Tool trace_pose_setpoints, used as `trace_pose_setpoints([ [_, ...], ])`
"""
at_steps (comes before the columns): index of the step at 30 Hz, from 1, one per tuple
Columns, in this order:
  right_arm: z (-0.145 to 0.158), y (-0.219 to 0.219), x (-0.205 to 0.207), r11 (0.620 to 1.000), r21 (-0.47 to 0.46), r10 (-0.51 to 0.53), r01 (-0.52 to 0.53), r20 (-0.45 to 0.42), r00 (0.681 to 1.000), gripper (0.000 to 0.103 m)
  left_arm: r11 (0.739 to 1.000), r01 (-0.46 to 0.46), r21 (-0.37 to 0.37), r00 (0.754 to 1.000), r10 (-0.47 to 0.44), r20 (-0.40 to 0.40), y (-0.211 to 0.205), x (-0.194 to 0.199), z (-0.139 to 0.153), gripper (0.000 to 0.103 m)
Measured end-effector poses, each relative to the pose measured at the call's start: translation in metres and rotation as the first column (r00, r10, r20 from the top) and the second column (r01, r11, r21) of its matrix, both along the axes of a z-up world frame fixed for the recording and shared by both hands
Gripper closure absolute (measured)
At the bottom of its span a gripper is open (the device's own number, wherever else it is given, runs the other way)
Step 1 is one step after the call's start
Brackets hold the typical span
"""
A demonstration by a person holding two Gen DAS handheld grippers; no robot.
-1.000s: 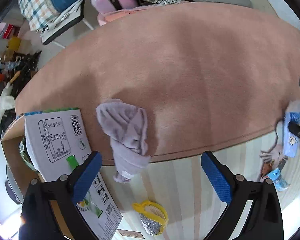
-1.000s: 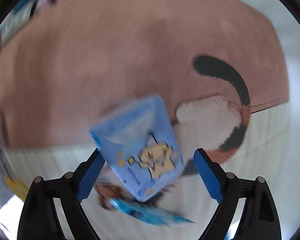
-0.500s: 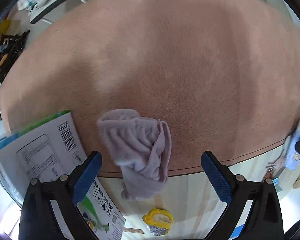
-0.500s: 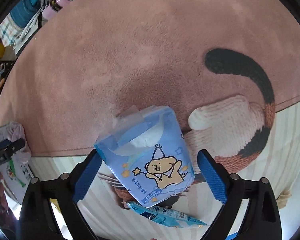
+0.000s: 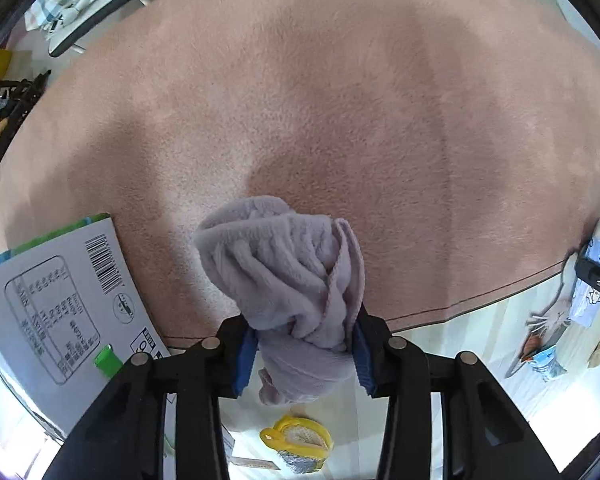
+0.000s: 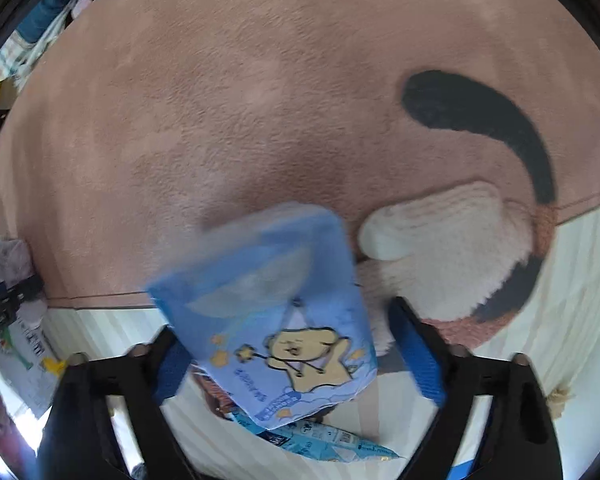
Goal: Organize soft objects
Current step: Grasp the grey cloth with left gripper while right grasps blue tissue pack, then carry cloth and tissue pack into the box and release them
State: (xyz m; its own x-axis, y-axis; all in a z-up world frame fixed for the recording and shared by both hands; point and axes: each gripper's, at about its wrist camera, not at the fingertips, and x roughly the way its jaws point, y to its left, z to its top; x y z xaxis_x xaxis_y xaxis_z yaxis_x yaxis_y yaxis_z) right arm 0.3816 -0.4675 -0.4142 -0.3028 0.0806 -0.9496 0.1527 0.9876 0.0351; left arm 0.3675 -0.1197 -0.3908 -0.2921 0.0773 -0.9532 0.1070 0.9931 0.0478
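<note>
Towel (image 5: 288, 280) pinched in left hand-held gripper (image 5: 304, 354) over pink rug (image 5: 340, 100); right one's grip unclear

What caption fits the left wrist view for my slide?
Left tongs clamp a bunched lilac fleece cloth at the pink rug's edge.

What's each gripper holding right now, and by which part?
Left gripper pinches the towel at its bunched lower part. Right gripper isn't yet closed on the tissue pack.
</note>
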Motion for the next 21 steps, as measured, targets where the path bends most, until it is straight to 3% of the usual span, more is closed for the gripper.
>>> trace_pose_setpoints([
  [1,0.005,-0.002,0.001,0.999,-0.036,0.015,-0.015,0.002,1.000,0.048,1.000,-0.007,-0.007,1.000,0.007,0.010,0.000,-0.001,0.003,0.066],
  [4,0.015,-0.004,-0.007,0.999,-0.032,-0.025,0.025,0.003,1.000,0.059,1.000,-0.009,-0.026,0.999,0.010,0.044,-0.001,-0.005,0.017,0.066],
  [10,0.072,0.033,-0.030,0.998,-0.022,-0.060,0.062,0.083,0.995,0.060,0.994,-0.011,-0.108,0.994,0.023,0.109,0.005,-0.027,0.061,0.066],
  [14,0.113,0.072,-0.040,0.999,-0.003,-0.051,0.052,0.140,0.989,0.060,0.984,-0.013,-0.179,0.986,0.042,0.160,0.038,-0.039,0.107,0.066],
  [18,0.156,0.134,-0.048,0.998,0.055,-0.003,-0.009,0.201,0.980,0.060,0.972,-0.037,-0.233,0.973,0.088,0.213,0.081,-0.057,0.154,0.066],
  [19,0.173,0.175,-0.047,0.997,0.076,0.015,-0.032,0.219,0.976,0.060,0.969,-0.044,-0.244,0.969,0.100,0.224,0.097,-0.060,0.162,0.066],
  [21,0.192,0.213,-0.058,0.991,0.114,0.042,-0.072,0.244,0.969,0.060,0.968,-0.065,-0.243,0.961,0.126,0.247,0.128,-0.080,0.175,0.066],
])
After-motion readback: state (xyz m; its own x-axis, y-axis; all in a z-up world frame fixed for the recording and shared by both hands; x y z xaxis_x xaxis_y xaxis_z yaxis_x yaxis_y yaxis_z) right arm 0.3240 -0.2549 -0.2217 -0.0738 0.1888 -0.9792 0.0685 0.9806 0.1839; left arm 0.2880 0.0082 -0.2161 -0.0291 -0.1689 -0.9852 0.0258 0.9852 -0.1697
